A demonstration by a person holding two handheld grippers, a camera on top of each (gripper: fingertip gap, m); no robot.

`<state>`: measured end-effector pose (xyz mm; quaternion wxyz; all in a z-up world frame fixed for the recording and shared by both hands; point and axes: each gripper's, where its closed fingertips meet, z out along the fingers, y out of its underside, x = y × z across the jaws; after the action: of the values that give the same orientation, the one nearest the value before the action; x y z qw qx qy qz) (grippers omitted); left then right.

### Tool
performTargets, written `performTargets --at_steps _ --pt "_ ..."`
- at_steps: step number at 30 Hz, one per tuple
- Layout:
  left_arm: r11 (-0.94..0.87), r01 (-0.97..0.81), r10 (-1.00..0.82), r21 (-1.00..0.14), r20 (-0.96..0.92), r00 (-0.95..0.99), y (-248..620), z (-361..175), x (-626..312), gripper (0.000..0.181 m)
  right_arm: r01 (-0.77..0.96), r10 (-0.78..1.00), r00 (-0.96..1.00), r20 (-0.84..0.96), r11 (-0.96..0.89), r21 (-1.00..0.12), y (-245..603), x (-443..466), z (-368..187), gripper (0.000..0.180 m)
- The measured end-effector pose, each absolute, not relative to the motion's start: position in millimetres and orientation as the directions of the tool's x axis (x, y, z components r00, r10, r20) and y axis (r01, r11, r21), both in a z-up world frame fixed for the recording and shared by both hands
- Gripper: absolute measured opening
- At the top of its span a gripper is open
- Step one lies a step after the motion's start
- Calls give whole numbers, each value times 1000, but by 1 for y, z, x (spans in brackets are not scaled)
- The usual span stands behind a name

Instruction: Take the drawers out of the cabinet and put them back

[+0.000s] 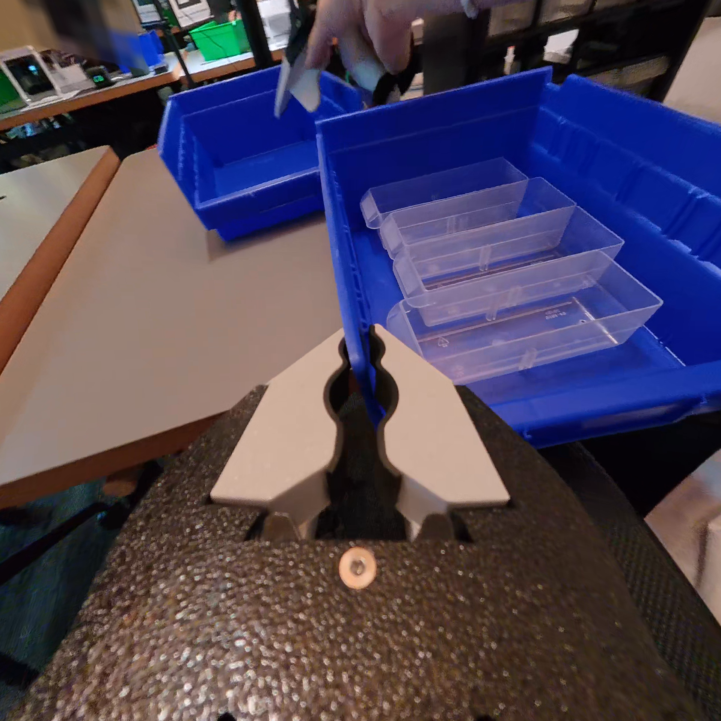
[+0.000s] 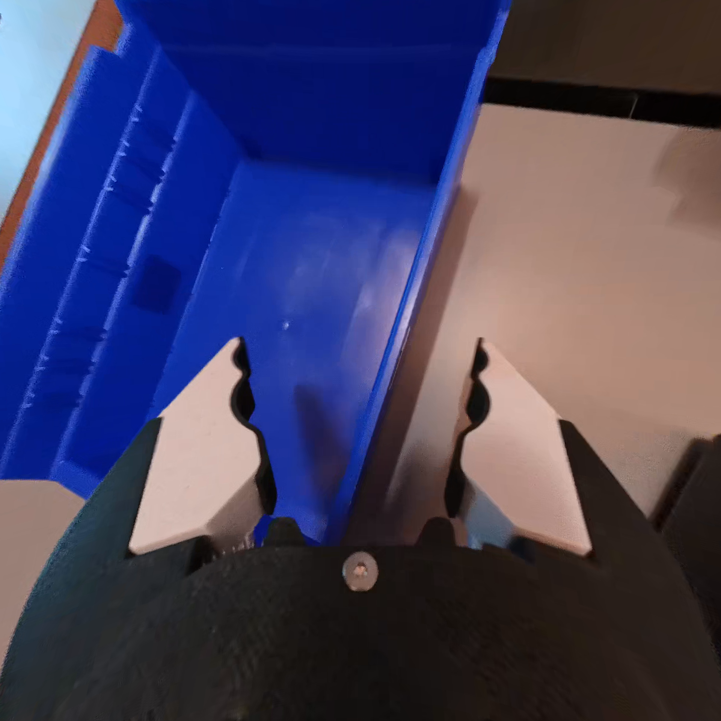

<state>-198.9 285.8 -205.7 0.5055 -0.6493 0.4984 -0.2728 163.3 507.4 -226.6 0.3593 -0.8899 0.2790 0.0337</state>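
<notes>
Several clear plastic drawers (image 1: 507, 273) lie side by side in a large blue bin (image 1: 429, 113). My left gripper (image 1: 359, 331) is shut on the near left wall of that bin. A smaller blue bin (image 1: 242, 218) stands behind it to the left and looks empty. My right gripper (image 1: 300, 89), held by a hand, hovers above this smaller bin. In the right wrist view my right gripper (image 2: 359, 341) is open and empty above an empty blue bin (image 2: 312, 97), whose right wall runs between the fingers. No cabinet is in view.
Both bins stand on a beige table (image 1: 175, 312) with a brown edge; a second table (image 1: 39, 187) adjoins on the left. Green bins (image 1: 222, 37) and shelving stand in the background. A dark object (image 2: 694, 487) sits at the right edge of the right wrist view.
</notes>
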Motion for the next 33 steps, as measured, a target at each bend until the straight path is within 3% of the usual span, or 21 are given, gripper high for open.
performTargets --at_steps 1,2,5,10,13,20,23,26,29,33 --pt "-1 -365 -917 -931 -145 372 289 -206 -205 4 -515 -465 848 -256 -602 -610 508 161 -234 94" --pt "-10 -361 -912 -932 -139 385 292 -206 -210 4 -509 -431 857 -282 -624 -593 510 153 -241 61" --pt "-40 -351 -901 -936 -118 417 300 -206 -221 4 -555 -466 827 -316 -585 -591 510 157 -253 40" --pt "-53 -327 -893 -943 -102 439 306 -205 -225 4 -602 -493 793 -357 -544 -585 521 159 -247 40" --pt "-46 -336 -890 -941 -114 442 307 -205 -225 4 -556 -435 827 -356 -542 -630 536 155 -209 41" --pt "-107 -321 -874 -941 -66 482 329 -206 -218 5 -200 -84 980 -182 -390 -899 533 129 32 41" --pt "-152 -297 -855 -943 -26 519 349 -205 -210 5 -76 -34 997 -70 -281 -957 483 149 125 40" --pt "-170 -281 -837 -944 -13 548 368 -204 -198 3 0 -73 997 14 -185 -983 409 200 181 40" --pt "-180 -277 -808 -944 -18 588 390 -204 -185 3 -33 -156 988 -11 -139 -990 321 265 193 41" --pt "-197 -264 -790 -944 -6 613 422 -205 -160 3 -152 -271 955 -116 -112 -982 196 362 167 41"
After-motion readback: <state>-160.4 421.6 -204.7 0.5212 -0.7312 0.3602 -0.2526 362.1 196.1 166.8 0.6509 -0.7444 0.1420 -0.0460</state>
